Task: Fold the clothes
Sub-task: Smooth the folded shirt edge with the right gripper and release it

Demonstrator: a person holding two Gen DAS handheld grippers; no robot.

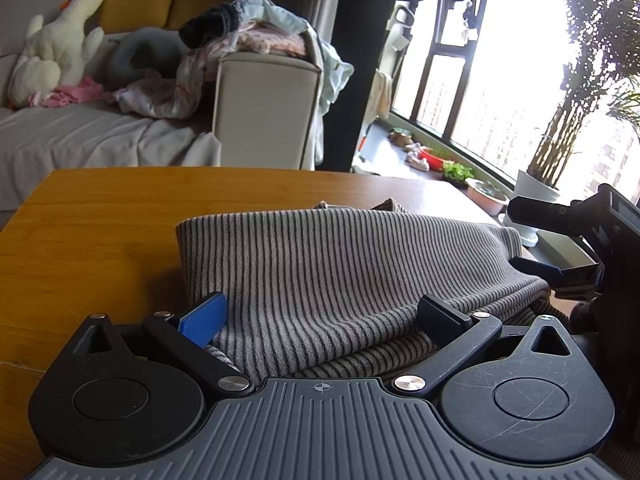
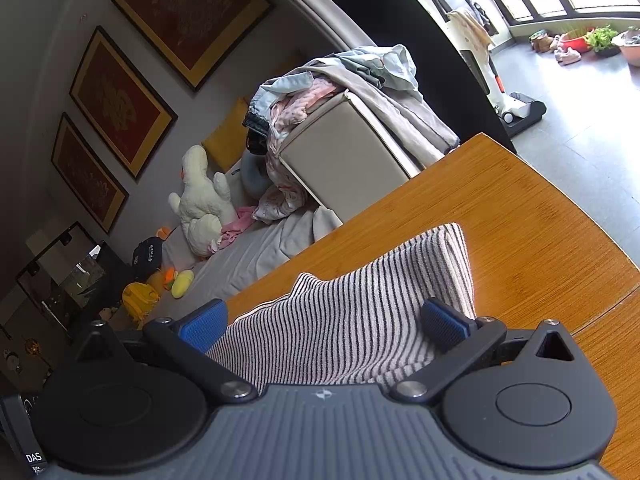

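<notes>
Work surface: wooden table (image 1: 100, 216), warm orange grain, rounded far edge. Behind it a sofa (image 1: 80, 136) under a grey cover, with a white plush toy (image 1: 56, 52) and a heap of loose clothes (image 1: 256, 32) piled over the armrest. Framed pictures (image 2: 120, 104) on the wall; tall windows and a potted plant (image 1: 576, 120) off to the right.

Striped garment (image 1: 340, 264) lies on the table, already folded into a thick band — long axis runs left-right across the left wrist view, stripes crossing it toward the far table edge.

Left gripper (image 1: 326, 316): jaws spread wide, near fold of the cloth bunched between them, not pinched.
Right gripper (image 2: 328, 322): jaws likewise apart — the garment's end lies in the gap, unclamped.
</notes>
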